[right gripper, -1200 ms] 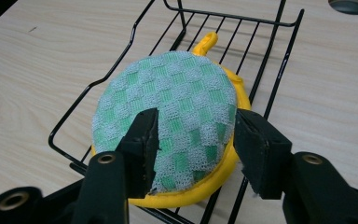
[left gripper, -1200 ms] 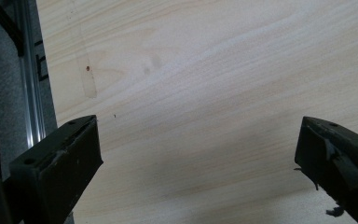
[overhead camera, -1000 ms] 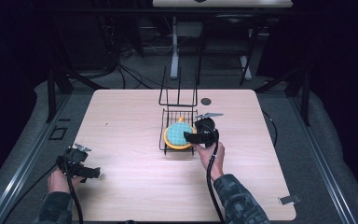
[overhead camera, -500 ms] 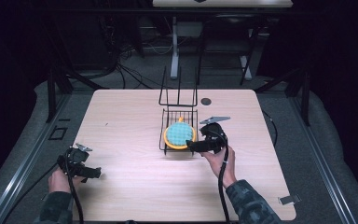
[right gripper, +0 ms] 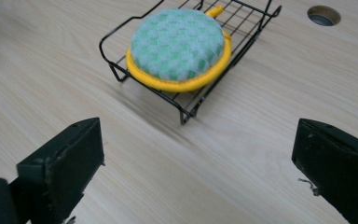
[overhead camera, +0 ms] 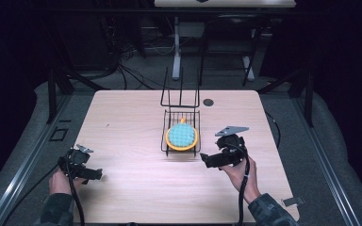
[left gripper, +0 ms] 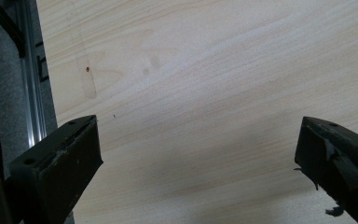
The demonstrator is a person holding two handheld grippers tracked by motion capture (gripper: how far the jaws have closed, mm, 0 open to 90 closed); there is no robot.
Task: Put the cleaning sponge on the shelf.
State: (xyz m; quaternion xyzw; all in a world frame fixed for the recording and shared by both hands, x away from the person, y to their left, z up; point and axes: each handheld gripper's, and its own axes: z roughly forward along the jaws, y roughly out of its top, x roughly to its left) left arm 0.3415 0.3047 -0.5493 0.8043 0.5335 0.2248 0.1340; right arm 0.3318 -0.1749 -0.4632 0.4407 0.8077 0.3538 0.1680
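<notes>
A round pad [right gripper: 177,44] with a woven green checked top and a yellow rim lies flat in a black wire rack [right gripper: 254,29] at mid worktop [overhead camera: 122,122], a pale wood-grain surface with a round hole [overhead camera: 208,102]; the room beyond is dark. The right claw [overhead camera: 206,160] stands wide open and empty just right of the rack; the left claw [overhead camera: 96,175], also wide open, sits empty near the left edge

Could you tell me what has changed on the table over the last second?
The right gripper has drawn back from the wire rack toward the person and now hovers open over bare table, holding nothing. The round green-and-yellow pad stays lying in the rack, and the left gripper stays open near the table's near-left corner.
</notes>
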